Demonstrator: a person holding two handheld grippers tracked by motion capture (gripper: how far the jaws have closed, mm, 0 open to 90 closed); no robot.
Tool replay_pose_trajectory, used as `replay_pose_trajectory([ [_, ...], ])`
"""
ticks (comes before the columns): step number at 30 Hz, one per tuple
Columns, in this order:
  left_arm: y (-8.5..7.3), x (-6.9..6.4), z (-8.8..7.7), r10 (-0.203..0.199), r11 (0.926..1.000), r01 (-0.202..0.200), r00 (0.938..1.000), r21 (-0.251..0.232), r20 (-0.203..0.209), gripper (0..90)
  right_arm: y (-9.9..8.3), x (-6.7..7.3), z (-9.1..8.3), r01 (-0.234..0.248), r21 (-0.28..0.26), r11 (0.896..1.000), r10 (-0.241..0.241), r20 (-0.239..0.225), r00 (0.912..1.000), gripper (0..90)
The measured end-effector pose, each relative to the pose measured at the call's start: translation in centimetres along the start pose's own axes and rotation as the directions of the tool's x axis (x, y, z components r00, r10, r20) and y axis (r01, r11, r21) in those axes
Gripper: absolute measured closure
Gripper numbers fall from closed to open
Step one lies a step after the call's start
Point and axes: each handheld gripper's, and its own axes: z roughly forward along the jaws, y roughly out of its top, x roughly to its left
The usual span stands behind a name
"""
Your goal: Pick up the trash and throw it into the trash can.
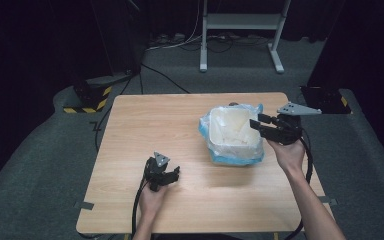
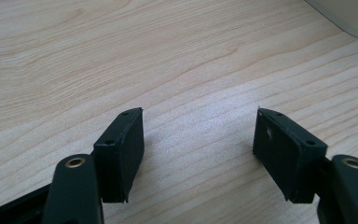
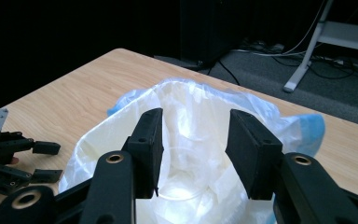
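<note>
While L hand-held gripper rests open on table, R hand-held gripper hovers open over bin.

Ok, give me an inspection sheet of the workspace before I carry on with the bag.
Surface: wooden table, bare around the bin.
Job's things: white bin lined with a clear bag, its bluish edge folded over the rim.
Clutter: nothing seen.
Grippers: left gripper open, low over bare wood; right gripper open at the bin's rim, nothing between the jaws.
Cables: one trails from each gripper; more lie on the floor behind.
Surroundings: grey carpet, white stand, dark curtains, striped block.
</note>
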Motion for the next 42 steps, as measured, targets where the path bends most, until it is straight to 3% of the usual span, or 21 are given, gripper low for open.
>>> replay_pose_trajectory([
  [20,0.0,0.0,0.0,0.000,1.0000,0.000,1.0000,0.000,0.000,33.4,-2.6,-1.4,-2.9,-0.057,-0.018,0.998,0.057,0.016,0.9983,54.6],
  [31,0.0,0.0,0.0,0.000,1.0000,0.000,1.0000,0.000,0.000,33.4,-3.7,-1.8,-3.9,-0.069,-0.016,0.997,0.069,0.028,0.9972,54.7],
  [42,0.0,0.0,0.0,0.000,1.0000,0.000,1.0000,0.000,0.000,33.4,-6.2,-1.8,-4.2,-0.078,0.004,0.997,0.078,0.052,0.9956,54.7],
])
